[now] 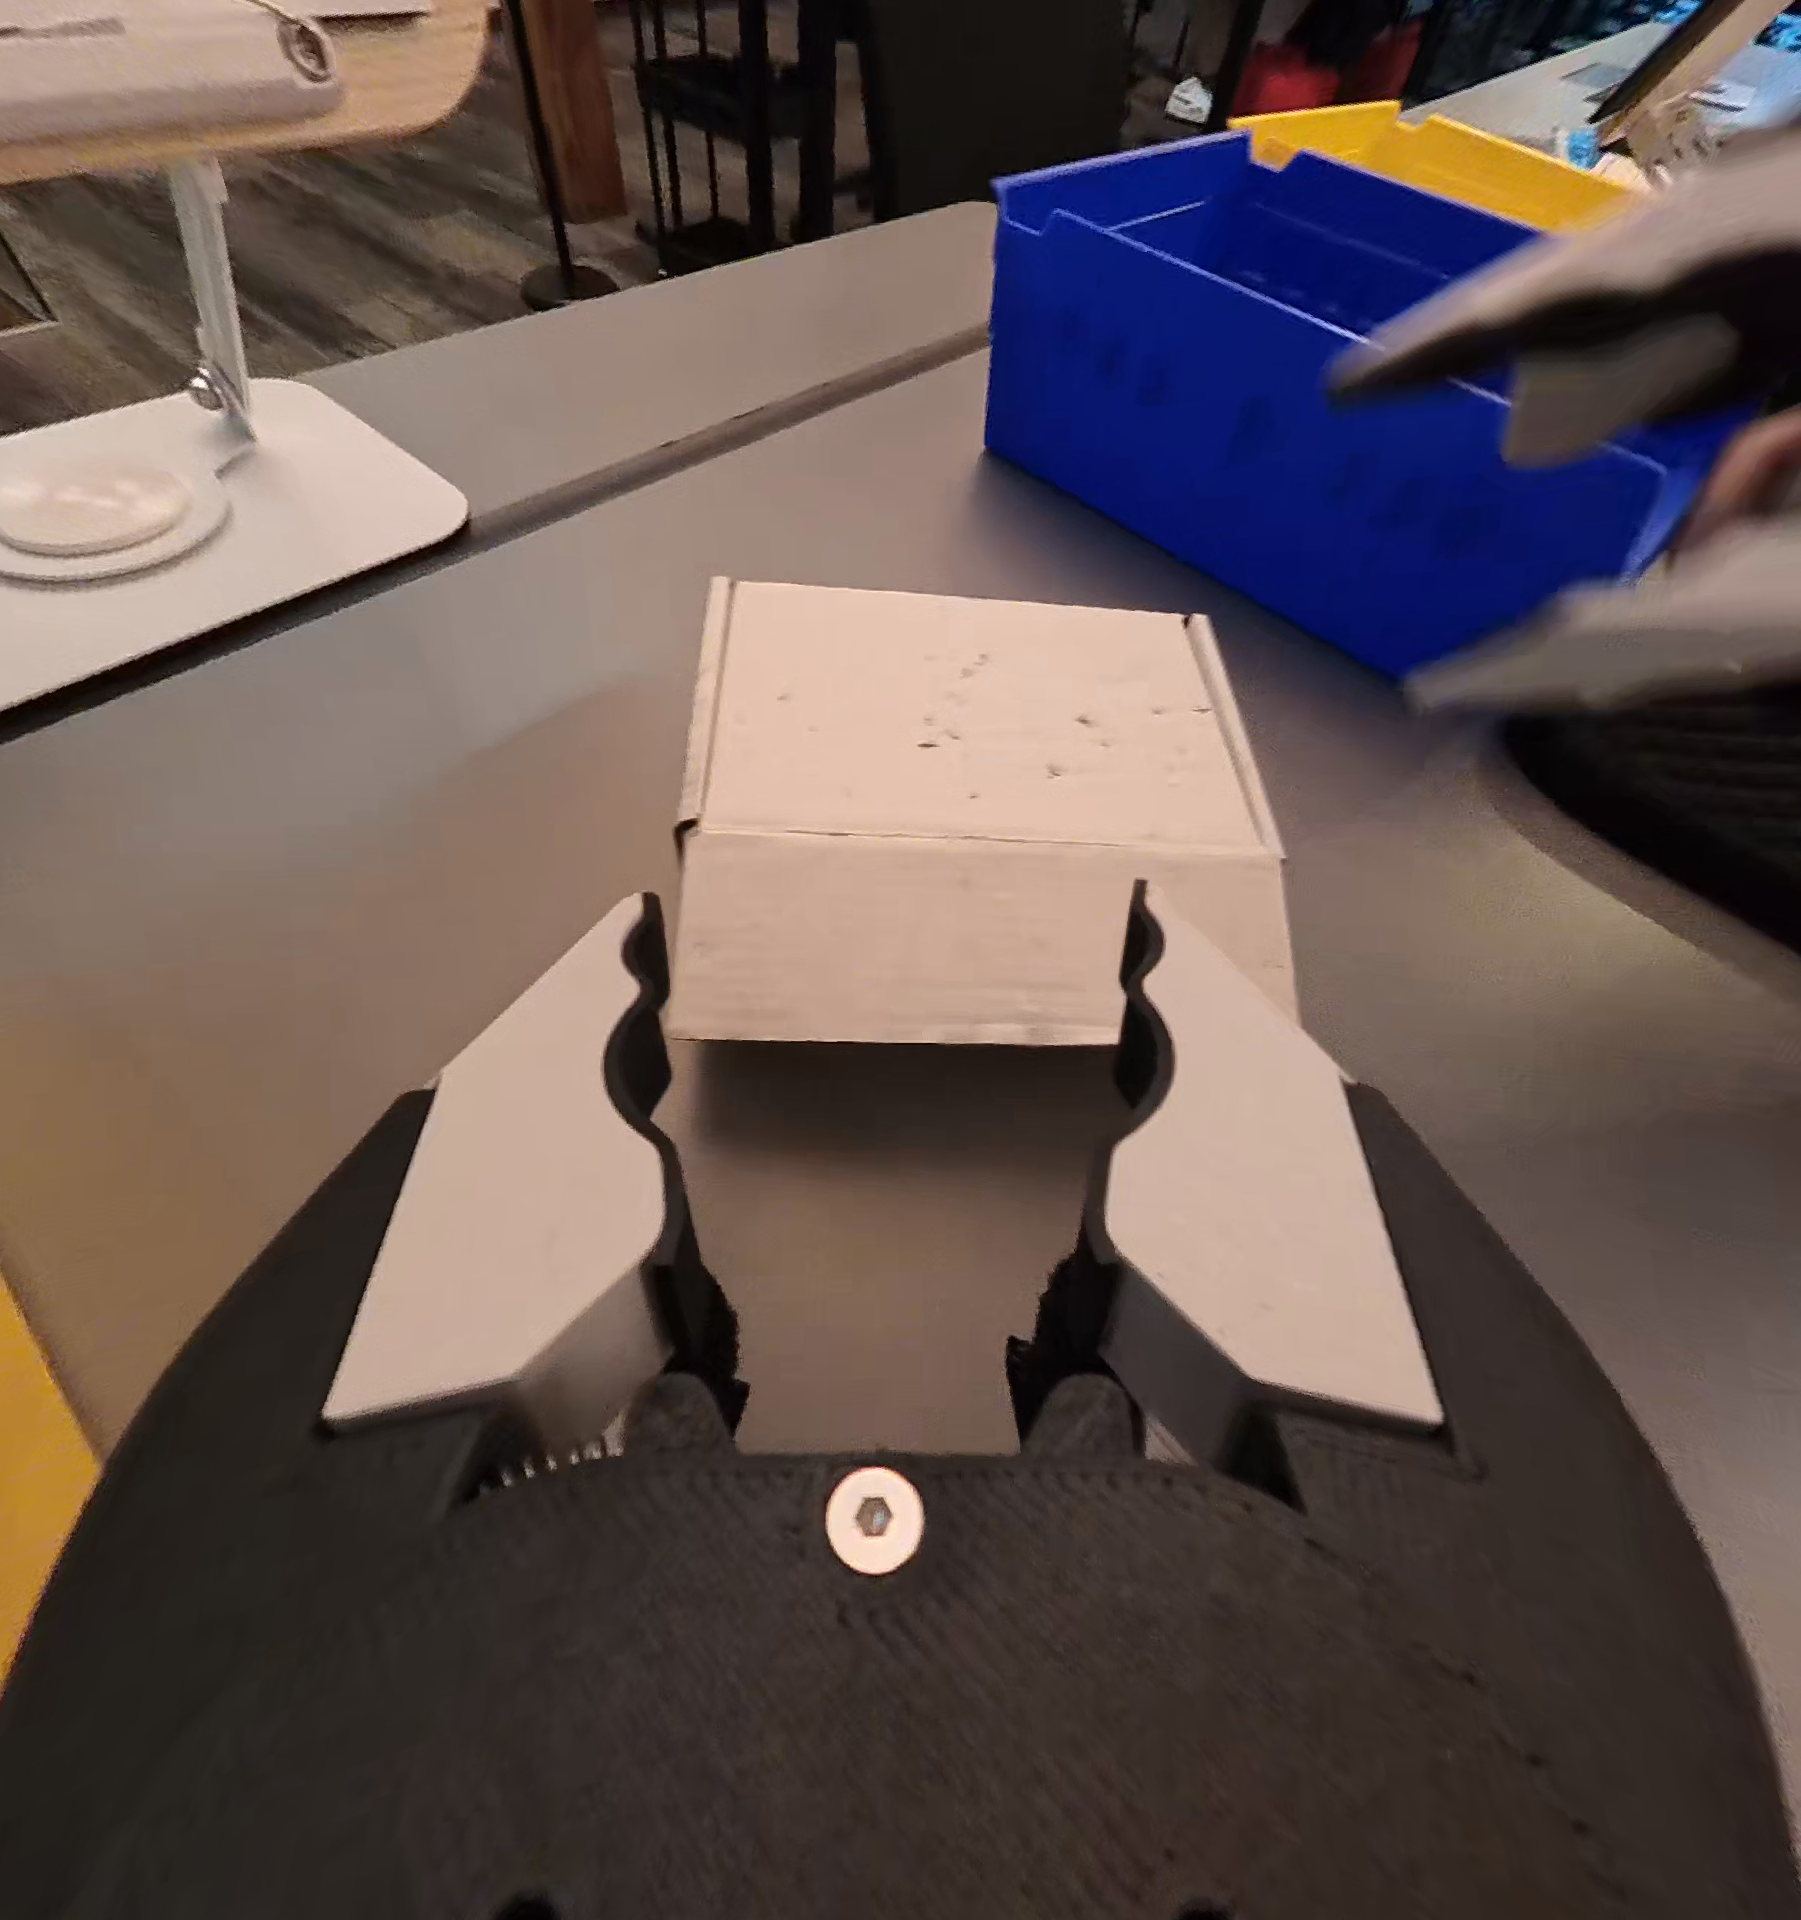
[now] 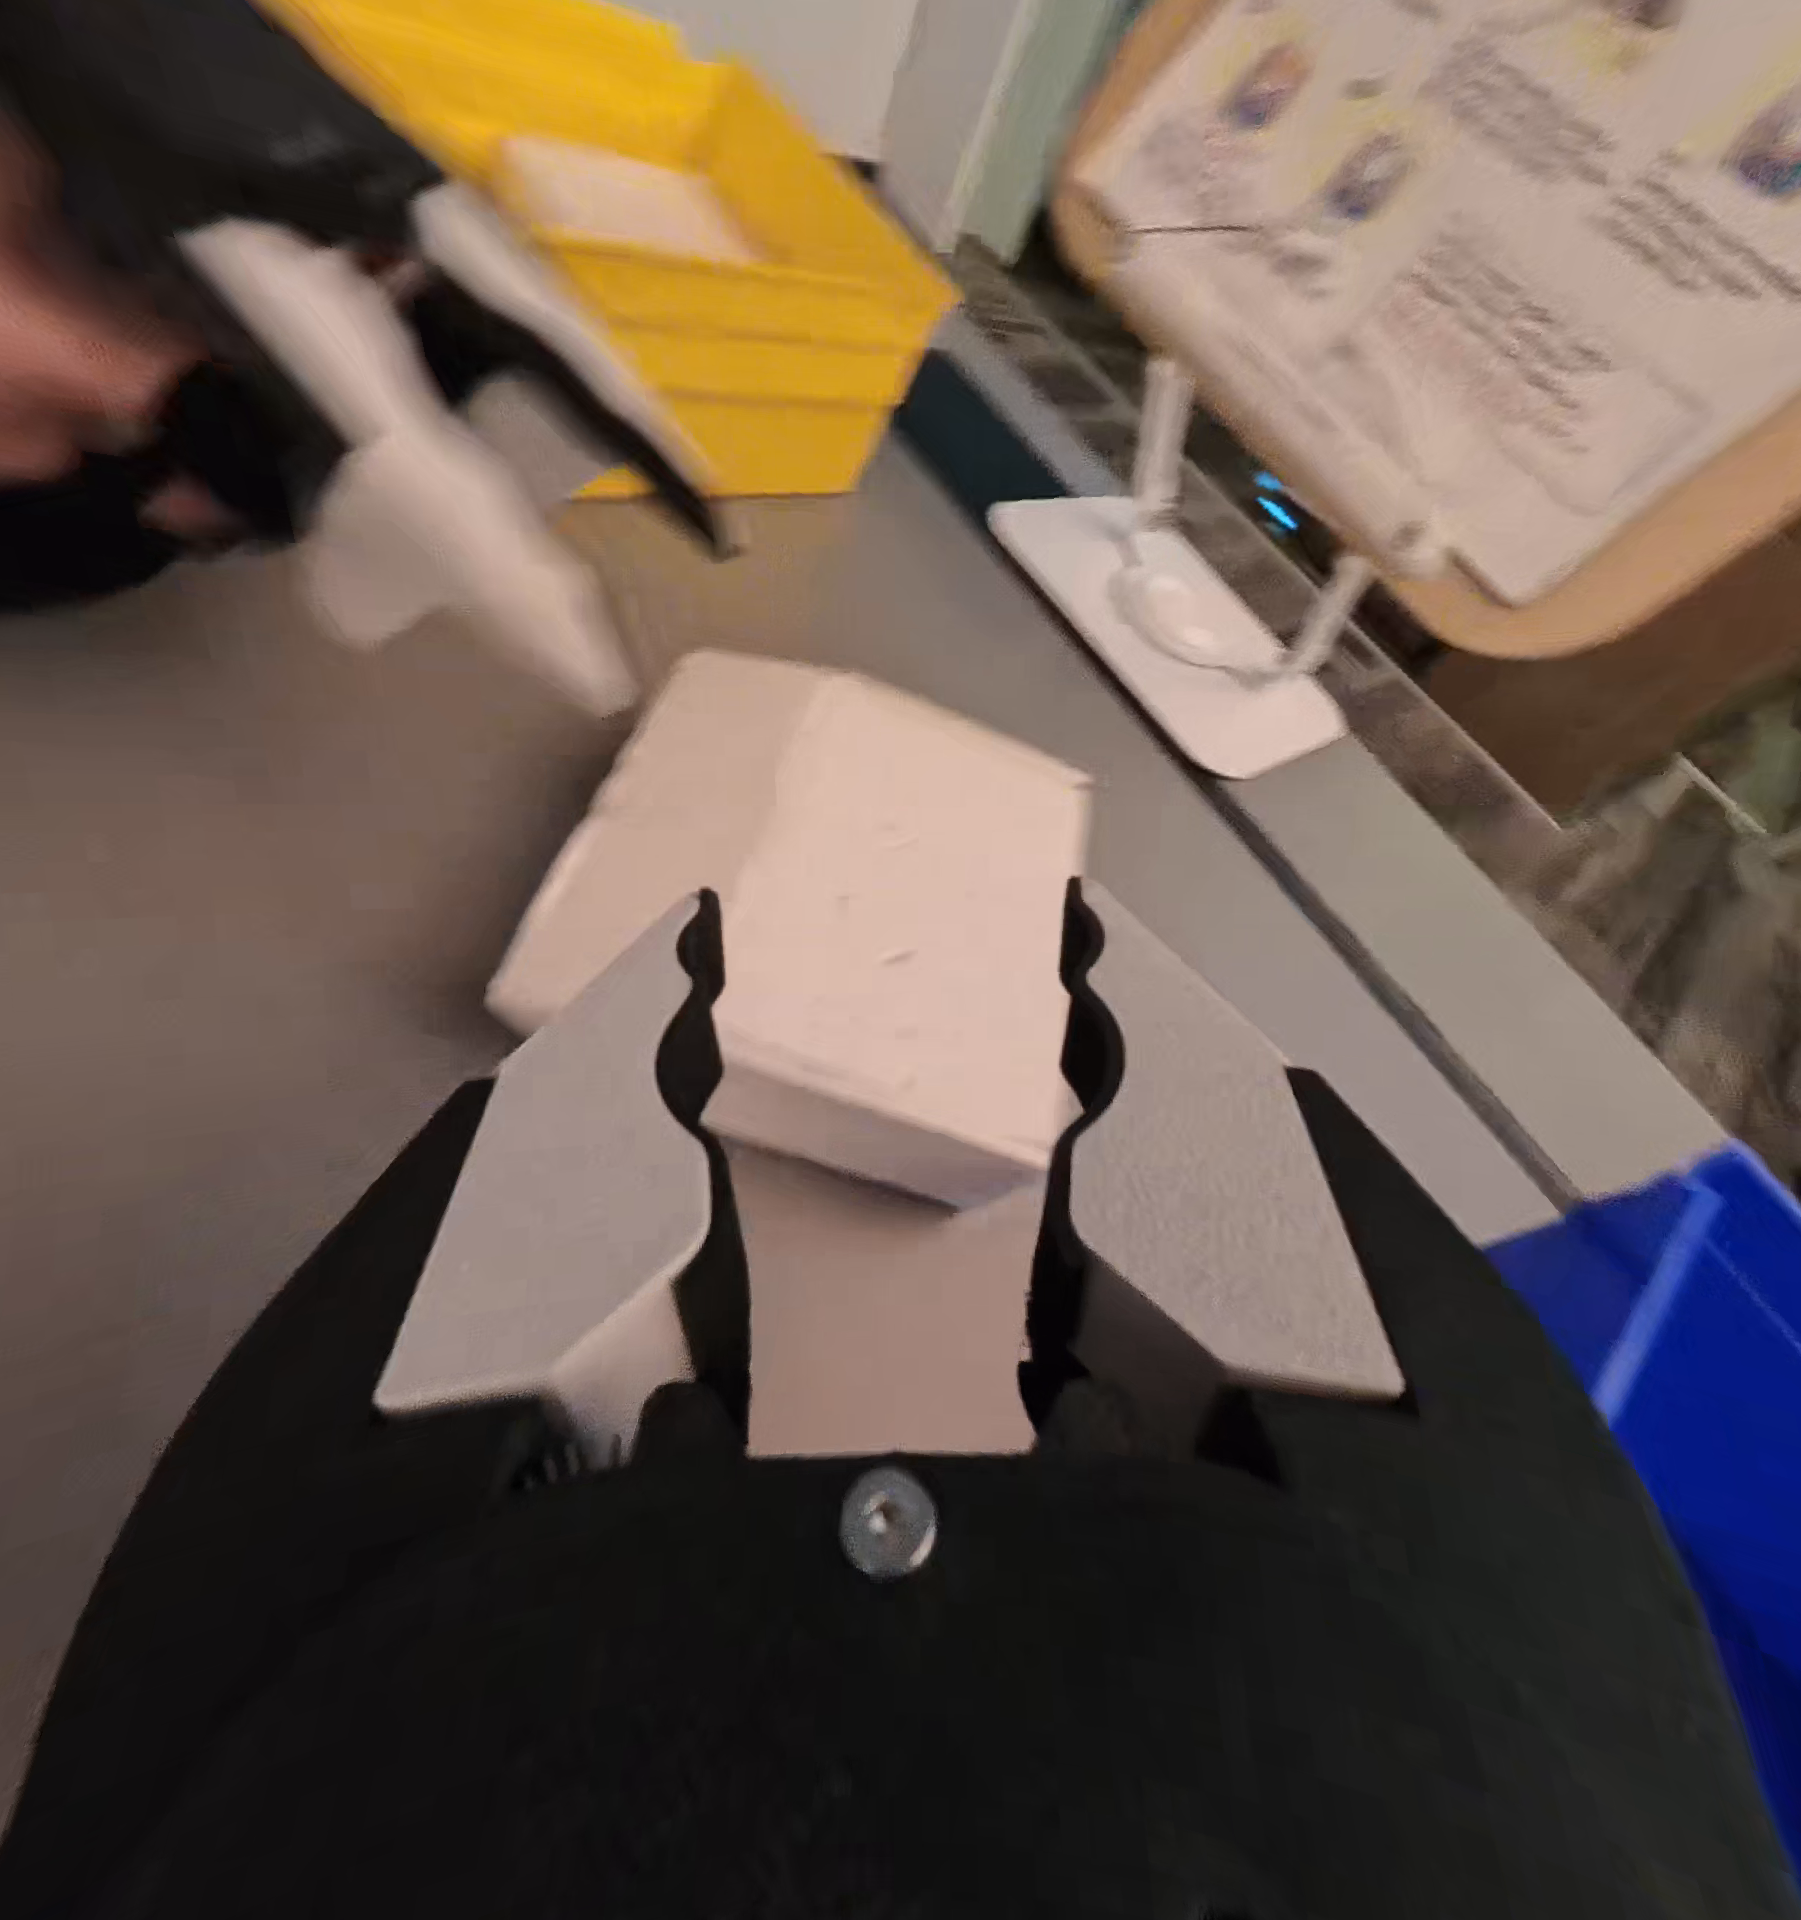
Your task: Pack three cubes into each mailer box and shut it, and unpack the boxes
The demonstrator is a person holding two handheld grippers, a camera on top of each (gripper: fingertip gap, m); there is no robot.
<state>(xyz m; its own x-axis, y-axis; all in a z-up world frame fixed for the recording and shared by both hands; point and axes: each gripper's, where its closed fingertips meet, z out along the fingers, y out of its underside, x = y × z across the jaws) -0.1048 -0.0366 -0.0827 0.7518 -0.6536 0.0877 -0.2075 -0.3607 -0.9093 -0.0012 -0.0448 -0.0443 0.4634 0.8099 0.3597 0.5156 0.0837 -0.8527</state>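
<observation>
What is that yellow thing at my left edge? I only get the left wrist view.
Observer: It looks like a yellow bin, with a white box lying inside.
Operator: Is the other gripper holding anything?
Observer: No. The right gripper is open and empty, pointing at the shut mailer box.
Operator: What's on top of that tilted board?
Observer: The board has printed pictures and writing on its face, all blurred.

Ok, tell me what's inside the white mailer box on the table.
Cannot be seen: the mailer box is shut, its lid flat, hiding any cubes. Both open grippers, left and right, hold nothing.
</observation>
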